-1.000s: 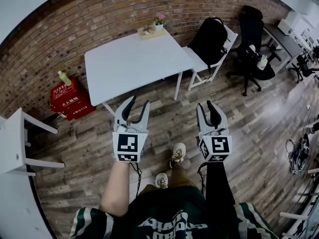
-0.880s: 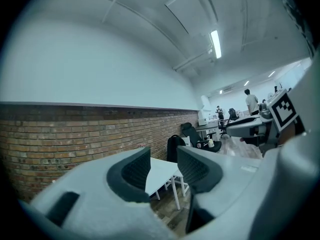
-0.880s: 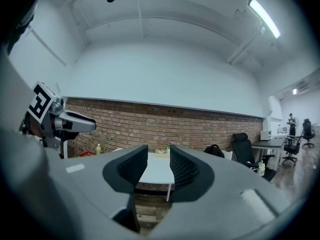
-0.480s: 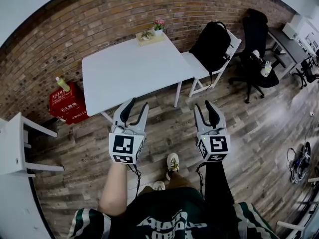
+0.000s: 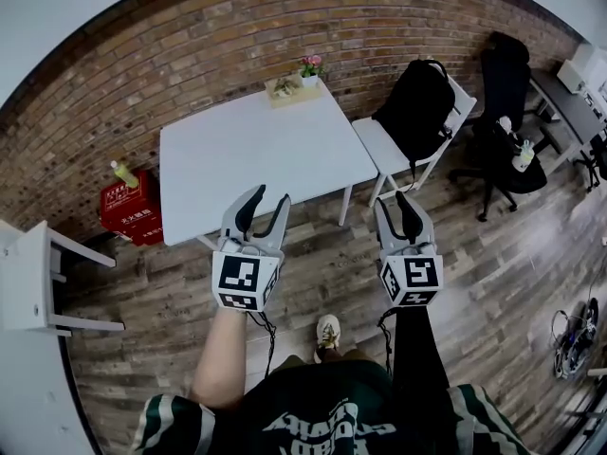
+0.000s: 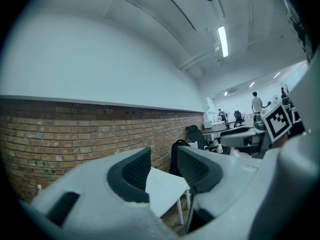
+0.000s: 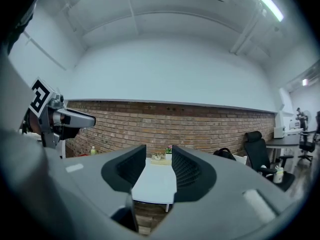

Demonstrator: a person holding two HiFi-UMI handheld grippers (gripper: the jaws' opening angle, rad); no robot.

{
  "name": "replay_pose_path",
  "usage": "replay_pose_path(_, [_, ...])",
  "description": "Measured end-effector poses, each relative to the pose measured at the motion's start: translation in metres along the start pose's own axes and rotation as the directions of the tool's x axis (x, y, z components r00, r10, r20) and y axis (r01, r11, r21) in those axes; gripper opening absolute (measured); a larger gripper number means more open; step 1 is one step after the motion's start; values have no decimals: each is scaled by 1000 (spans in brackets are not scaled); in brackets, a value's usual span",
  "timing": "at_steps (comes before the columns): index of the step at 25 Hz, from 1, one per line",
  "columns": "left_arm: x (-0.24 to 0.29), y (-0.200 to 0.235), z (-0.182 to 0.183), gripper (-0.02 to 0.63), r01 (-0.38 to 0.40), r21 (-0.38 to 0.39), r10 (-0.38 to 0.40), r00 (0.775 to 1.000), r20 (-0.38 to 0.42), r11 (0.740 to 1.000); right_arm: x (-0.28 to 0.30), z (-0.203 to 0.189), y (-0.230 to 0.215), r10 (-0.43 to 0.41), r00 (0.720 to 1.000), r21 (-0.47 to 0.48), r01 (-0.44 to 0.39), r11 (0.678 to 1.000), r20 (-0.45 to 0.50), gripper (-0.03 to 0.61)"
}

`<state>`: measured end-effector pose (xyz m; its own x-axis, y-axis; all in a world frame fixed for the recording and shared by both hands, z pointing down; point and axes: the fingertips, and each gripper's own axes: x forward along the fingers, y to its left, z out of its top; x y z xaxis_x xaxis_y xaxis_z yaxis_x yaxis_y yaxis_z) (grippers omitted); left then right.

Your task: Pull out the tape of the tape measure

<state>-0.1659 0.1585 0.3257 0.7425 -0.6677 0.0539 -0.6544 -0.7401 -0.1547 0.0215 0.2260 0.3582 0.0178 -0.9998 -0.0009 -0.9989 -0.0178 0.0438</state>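
No tape measure shows in any view. A white table (image 5: 256, 150) stands against the brick wall, and both grippers hang in the air over the wooden floor just short of its near edge. My left gripper (image 5: 268, 199) is open with nothing between its fingers; in the left gripper view (image 6: 162, 166) only the table (image 6: 167, 189) shows through the gap. My right gripper (image 5: 395, 203) points at the table's right front corner. Its jaws are opening and empty; the right gripper view (image 7: 159, 164) looks along them onto the tabletop (image 7: 155, 184).
A wooden tray with a small flower pot (image 5: 292, 85) sits at the table's far edge. A white chair carrying a black backpack (image 5: 417, 93) stands right of the table, with an office chair (image 5: 503, 74) beyond. A red box (image 5: 131, 207) with a bottle (image 5: 120, 172) lies left. My shoe (image 5: 327, 330) is below.
The person has stepped toward the table, so it sits closer under both grippers. The right gripper's jaws have spread a little wider. The left gripper's jaws look unchanged.
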Motion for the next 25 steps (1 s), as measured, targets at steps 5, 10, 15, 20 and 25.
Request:
replay_pose_path(5, [29, 5, 1, 163, -10, 2, 10, 1000, -5, 1000, 27, -4, -14, 19, 1000, 15, -19, 1000, 0, 181])
replay_pose_path(10, [45, 6, -2, 163, -5, 4, 5, 1000, -17, 1000, 42, -14, -19, 24, 1000, 35, -23, 999, -12, 183])
replay_pose_path(15, [51, 2, -7, 163, 19, 13, -19, 1000, -21, 1000, 51, -28, -14, 40, 999, 41, -38, 998, -36, 184])
replay_pose_path(20, [61, 7, -19, 163, 17, 1, -17, 999, -38, 1000, 62, -33, -16, 51, 998, 44, -49, 998, -37, 184])
replay_pose_path(25, [72, 15, -19, 163, 16, -8, -16, 999, -29, 1000, 83, -32, -19, 72, 997, 56, -70, 996, -36, 184])
